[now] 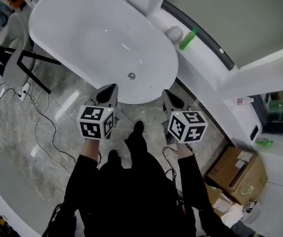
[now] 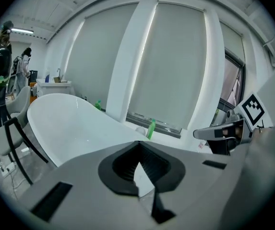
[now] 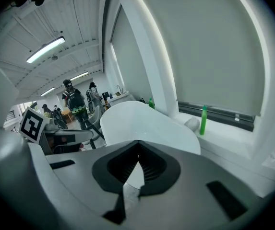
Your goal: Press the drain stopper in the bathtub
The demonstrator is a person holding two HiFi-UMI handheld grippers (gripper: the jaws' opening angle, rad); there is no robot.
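At the far left of the head view a grey chair [image 1: 13, 65] with black legs stands just beside the bathtub [image 1: 72, 38], and thin cables [image 1: 41, 113] trail over the glossy grey floor [image 1: 27, 172] below it. The white oval bathtub runs from the upper left toward the middle. The left gripper [image 1: 110, 90] hovers over the tub's near rim, its marker cube [image 1: 97, 122] toward the person. In the left gripper view its jaws are pressed together at the tips, with nothing between them.

The drain stopper [image 1: 131, 76], a small round metal disc, sits on the tub's bottom near the near end. It lies between the two grippers in the head view but beyond their tips, and neither touches it.

The right gripper [image 1: 168, 98] is held just outside the tub's rim, level with the left one and well apart from it. Its jaws likewise meet at the tips and hold nothing. Farther right, a green bottle [image 1: 187, 39] stands on the white window ledge [image 1: 205, 78] beside the tub, and a cardboard box [image 1: 236, 168] lies on the floor at the lower right.
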